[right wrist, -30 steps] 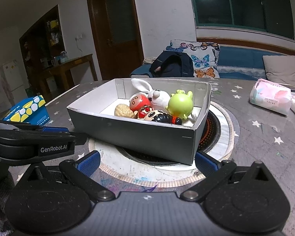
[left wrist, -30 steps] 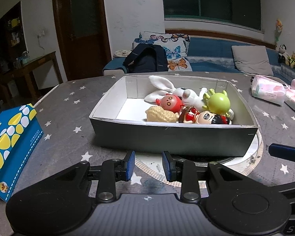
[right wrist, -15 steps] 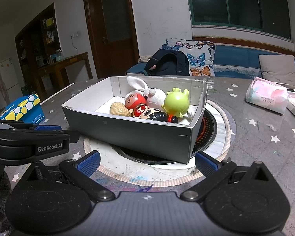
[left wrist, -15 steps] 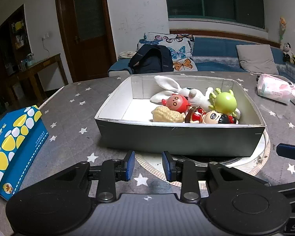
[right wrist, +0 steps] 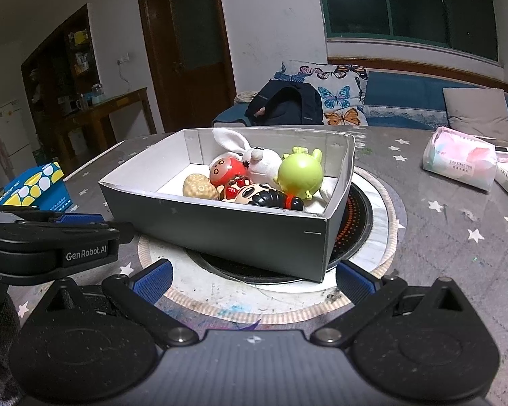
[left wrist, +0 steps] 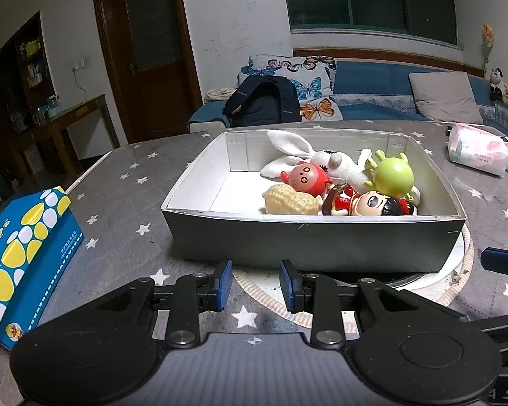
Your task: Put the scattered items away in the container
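Observation:
A grey cardboard box with a white inside stands on the starred table. It holds a white plush rabbit, a red round figure, a peanut toy, a green round figure and a black-haired doll. My left gripper hovers in front of the box, its jaws a narrow gap apart and empty. My right gripper is wide open and empty in front of the box. The left gripper's body shows at the left of the right wrist view.
A blue and yellow tissue box lies at the left. Pink tissue packs lie at the far right. A round burner ring sits in the table under the box. A sofa with cushions stands behind the table.
Both grippers have drawn back slightly and risen, so the box looks a little farther and lower. Jaw openings are unchanged.

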Demonstrator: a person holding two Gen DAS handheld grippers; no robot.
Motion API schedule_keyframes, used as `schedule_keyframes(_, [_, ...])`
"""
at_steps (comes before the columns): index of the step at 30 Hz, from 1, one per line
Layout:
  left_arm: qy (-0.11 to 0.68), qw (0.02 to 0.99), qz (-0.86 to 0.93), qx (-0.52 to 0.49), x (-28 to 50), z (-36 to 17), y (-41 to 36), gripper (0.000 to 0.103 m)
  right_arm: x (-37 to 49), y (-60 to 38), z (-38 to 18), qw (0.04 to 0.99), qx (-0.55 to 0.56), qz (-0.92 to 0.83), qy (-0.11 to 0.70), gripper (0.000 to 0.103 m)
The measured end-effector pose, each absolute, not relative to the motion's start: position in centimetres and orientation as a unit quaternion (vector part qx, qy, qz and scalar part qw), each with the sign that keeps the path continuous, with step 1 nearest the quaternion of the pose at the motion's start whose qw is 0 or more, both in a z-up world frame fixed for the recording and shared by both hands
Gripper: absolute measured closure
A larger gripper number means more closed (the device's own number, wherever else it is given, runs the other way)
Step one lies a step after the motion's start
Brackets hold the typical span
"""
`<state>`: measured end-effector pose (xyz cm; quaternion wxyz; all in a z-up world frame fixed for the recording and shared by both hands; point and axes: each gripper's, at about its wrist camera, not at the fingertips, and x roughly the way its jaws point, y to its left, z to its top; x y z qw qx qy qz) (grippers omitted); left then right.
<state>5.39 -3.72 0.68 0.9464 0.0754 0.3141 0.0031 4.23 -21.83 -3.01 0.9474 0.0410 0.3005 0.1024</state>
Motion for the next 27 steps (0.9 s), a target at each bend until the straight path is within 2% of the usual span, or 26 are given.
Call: schedule_keyframes(27, [0.331,0.939,0.011,0.086,8.2,0.0,-3.6,0.069,6.5,-21.4,-3.5,0.940,0.047,0.090,0.325,0.000])
